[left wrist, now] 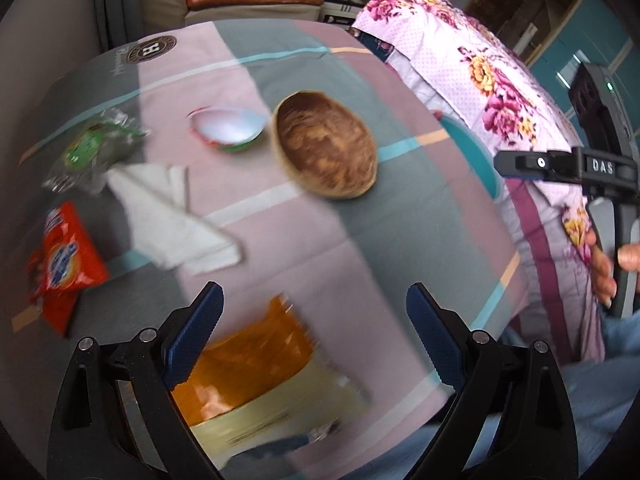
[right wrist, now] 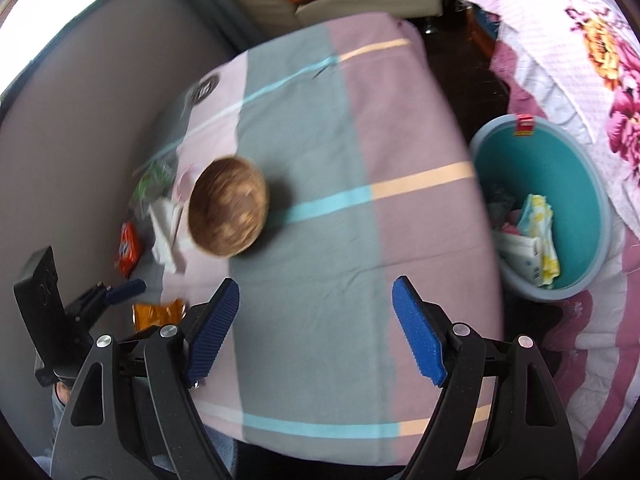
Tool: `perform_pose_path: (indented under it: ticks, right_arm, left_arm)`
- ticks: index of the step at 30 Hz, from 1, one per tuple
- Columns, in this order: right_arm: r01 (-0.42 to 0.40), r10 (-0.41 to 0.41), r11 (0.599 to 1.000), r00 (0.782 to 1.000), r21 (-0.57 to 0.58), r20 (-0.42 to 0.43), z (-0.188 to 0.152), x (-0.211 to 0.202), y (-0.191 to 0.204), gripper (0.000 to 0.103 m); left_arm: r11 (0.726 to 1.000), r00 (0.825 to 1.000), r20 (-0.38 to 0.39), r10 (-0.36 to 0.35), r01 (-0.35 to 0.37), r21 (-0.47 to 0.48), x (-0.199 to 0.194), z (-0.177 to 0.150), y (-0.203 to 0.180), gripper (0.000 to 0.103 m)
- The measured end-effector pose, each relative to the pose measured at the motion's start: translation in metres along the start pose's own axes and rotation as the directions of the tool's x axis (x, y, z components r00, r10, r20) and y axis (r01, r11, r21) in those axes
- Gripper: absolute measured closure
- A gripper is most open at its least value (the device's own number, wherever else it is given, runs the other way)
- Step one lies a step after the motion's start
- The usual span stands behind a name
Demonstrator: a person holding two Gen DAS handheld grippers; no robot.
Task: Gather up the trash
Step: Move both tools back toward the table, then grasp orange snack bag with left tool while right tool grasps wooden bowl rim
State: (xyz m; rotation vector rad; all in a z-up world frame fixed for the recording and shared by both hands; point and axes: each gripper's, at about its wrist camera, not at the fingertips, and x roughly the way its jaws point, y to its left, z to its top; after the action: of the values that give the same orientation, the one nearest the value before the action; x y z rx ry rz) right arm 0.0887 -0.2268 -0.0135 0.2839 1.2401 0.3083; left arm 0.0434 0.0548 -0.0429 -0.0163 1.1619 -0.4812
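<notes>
L gripper [left wrist: 314,330]: black frame, ribbed blue pads, fingers wide apart, nothing pinched; orange wrapper lies under/between them on the cloth.
R gripper [right wrist: 316,328]: same build, blue pads apart w/ only bare cloth beneath, nothing held.
Orange wrapper [left wrist: 256,356]: glossy crinkled foil, orange top, pale gold lower part, flat, near table's close edge.
Red packet [left wrist: 64,264]: shiny red plastic pouch w/ blue-white print, crumpled, far left of table.
Green wrapper [left wrist: 92,148]: clear crackly film w/ green print, bunched, beyond red packet.
Tissue [left wrist: 172,220]: white soft paper, folded to rough triangle, touching green wrapper's edge.
Small bowl [left wrist: 228,128]: white inside, red-green rim, shallow, just left of wooden bowl.
Wooden bowl [left wrist: 326,148]: round, brown grained wood, empty, mid-table.
Table cloth [right wrist: 320,120]: matte woven fabric, pink/grey blocks, thin teal + peach stripes.
Bin [right wrist: 572,160]: round teal plastic tub, pale rim, on floor right of table; holds paper + yellow-print wrappers.
Quilt [left wrist: 460,64]: pink floral fabric, right side.
Blur: both views smeared; fine print unreadable.
</notes>
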Motion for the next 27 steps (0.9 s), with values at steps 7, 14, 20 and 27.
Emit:
perform_pose_path:
  ticks: [7, 14, 20, 27]
  right_arm:
    - [-0.001, -0.001, 0.999, 0.999, -0.053, -0.047, -0.006, 0.015, 0.042, 0.028]
    - [0.004, -0.01, 0.996, 0.997, -0.09, -0.073, -0.008, 0.022, 0.066, 0.026]
    - [0.007, -0.015, 0.995, 0.997, -0.095, -0.082, -0.009, 0.025, 0.073, 0.024]
    - [0.006, -0.014, 0.995, 0.996, -0.098, -0.085, -0.009, 0.026, 0.073, 0.024]
  left_arm:
    - [0.996, 0.999, -0.036, 0.018, -0.015, 0.092, -0.01, -0.031, 0.024, 0.01]
    - [0.987, 0.998, -0.048, 0.042, -0.034, 0.159, -0.018, -0.051, 0.047, 0.01]
    - [1.0, 0.998, -0.065, 0.014, -0.013, 0.016, -0.003, -0.051, 0.078, 0.01]
    - [0.989, 0.996, -0.085, -0.03, 0.018, -0.145, -0.001, -0.061, 0.082, 0.008]
